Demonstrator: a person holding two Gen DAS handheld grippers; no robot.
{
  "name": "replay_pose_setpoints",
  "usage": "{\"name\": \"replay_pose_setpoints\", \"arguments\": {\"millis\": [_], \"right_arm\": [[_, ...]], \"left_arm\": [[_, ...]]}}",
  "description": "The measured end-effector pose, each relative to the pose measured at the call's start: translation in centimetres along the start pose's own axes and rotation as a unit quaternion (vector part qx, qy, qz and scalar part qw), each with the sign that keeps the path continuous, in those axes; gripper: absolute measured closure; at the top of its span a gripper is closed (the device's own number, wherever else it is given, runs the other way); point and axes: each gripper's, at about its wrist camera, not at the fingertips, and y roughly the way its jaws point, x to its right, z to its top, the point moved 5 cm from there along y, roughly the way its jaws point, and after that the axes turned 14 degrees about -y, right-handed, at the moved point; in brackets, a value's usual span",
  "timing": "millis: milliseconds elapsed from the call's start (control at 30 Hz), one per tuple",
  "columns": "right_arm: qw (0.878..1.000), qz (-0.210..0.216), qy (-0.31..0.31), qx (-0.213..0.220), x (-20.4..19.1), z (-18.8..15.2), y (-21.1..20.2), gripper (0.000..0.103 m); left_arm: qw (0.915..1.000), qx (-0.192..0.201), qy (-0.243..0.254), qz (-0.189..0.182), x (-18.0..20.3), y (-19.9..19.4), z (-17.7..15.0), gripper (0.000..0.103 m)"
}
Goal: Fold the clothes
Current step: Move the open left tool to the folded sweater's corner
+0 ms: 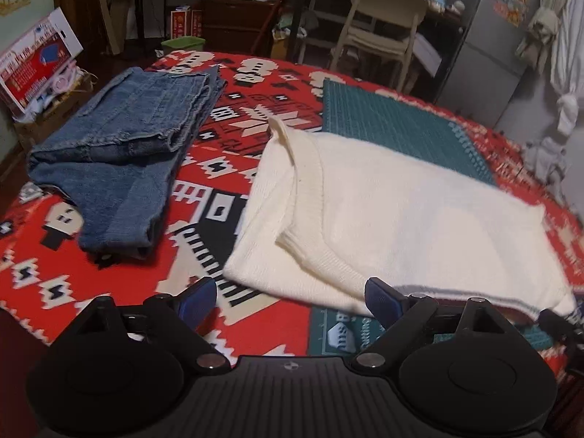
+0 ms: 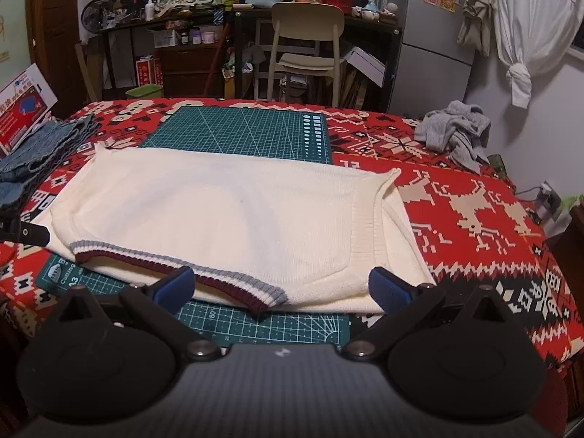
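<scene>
On the mat (image 2: 233,127) we see the sweater (image 2: 226,215) lying flat, jeans (image 1: 120,146) folded beside; both grippers, left (image 1: 288,299) and right (image 2: 281,286), gape empty near its hem, which seems doubled: we risk pinching one layer and dragging it askew

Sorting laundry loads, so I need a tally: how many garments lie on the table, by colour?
Blue denim jeans, folded: 1
White knit sweater, partly folded: 1
Grey garment, crumpled: 1
Total: 3
</scene>
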Motion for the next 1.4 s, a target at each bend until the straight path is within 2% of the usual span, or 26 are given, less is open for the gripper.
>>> {"name": "replay_pose_setpoints", "arguments": {"millis": [100, 167, 300, 400, 567, 667, 800, 867, 933, 1000, 1067, 1133, 1233, 1300, 1400], "right_arm": [[1.000, 0.001, 0.013, -0.005, 0.3, -0.3, 0.3, 0.001], [1.000, 0.005, 0.019, -0.004, 0.4, -0.5, 0.4, 0.001], [0.999, 0.026, 0.022, 0.014, 0.2, -0.6, 0.5, 0.001], [0.997, 0.061, 0.029, 0.023, 0.1, -0.8, 0.8, 0.001], [0.988, 0.130, 0.077, 0.033, 0.5, -1.5, 1.4, 0.001], [0.985, 0.147, 0.088, 0.037, 0.7, -1.6, 1.6, 0.001], [0.980, 0.172, 0.089, 0.038, 0.4, -1.5, 1.5, 0.001], [0.975, 0.196, 0.098, 0.029, 0.5, -1.4, 1.6, 0.001], [0.968, 0.224, 0.114, 0.026, 0.5, -1.3, 1.7, 0.001], [0.965, 0.231, 0.123, 0.026, 0.5, -1.2, 1.6, 0.001], [0.964, 0.233, 0.123, 0.022, 0.5, -1.2, 1.7, 0.001], [0.964, 0.234, 0.124, 0.019, 0.4, -1.1, 1.9, 0.001], [0.963, 0.238, 0.123, 0.017, 0.2, -1.0, 1.9, 0.001], [0.963, 0.239, 0.121, 0.017, 0.0, -0.9, 1.8, 0.001], [0.964, 0.238, 0.120, 0.017, 0.1, -1.0, 1.7, 0.001]], "left_arm": [[0.9990, -0.023, -0.020, -0.032, -0.1, 0.6, 0.0, 0.013], [0.9966, -0.023, -0.060, -0.051, -0.9, 0.8, 0.0, 0.013], [0.9889, -0.013, -0.132, -0.066, -2.3, 0.8, 0.2, 0.013], [0.9806, -0.019, -0.165, -0.104, -2.7, 0.8, 0.4, 0.013], [0.9563, -0.029, -0.255, -0.141, -3.8, 1.1, 0.7, 0.011], [0.9394, -0.040, -0.297, -0.166, -4.4, 1.4, 0.8, 0.010], [0.9029, -0.041, -0.378, -0.201, -5.6, 1.8, 0.6, 0.011], [0.8879, -0.037, -0.408, -0.210, -6.0, 1.9, 0.6, 0.011], [0.8842, -0.029, -0.416, -0.211, -6.1, 1.7, 0.5, 0.013], [0.8807, -0.020, -0.423, -0.213, -6.1, 1.5, 0.4, 0.014], [0.8876, -0.028, -0.406, -0.216, -5.5, 1.4, 0.2, 0.016], [0.8900, -0.039, -0.397, -0.220, -4.8, 1.5, -0.2, 0.017], [0.8872, -0.050, -0.399, -0.226, -4.2, 1.8, -0.5, 0.017], [0.8838, -0.053, -0.407, -0.225, -4.3, 1.8, -0.4, 0.017], [0.8667, -0.050, -0.442, -0.226, -5.4, 2.0, 0.0, 0.022]]}}
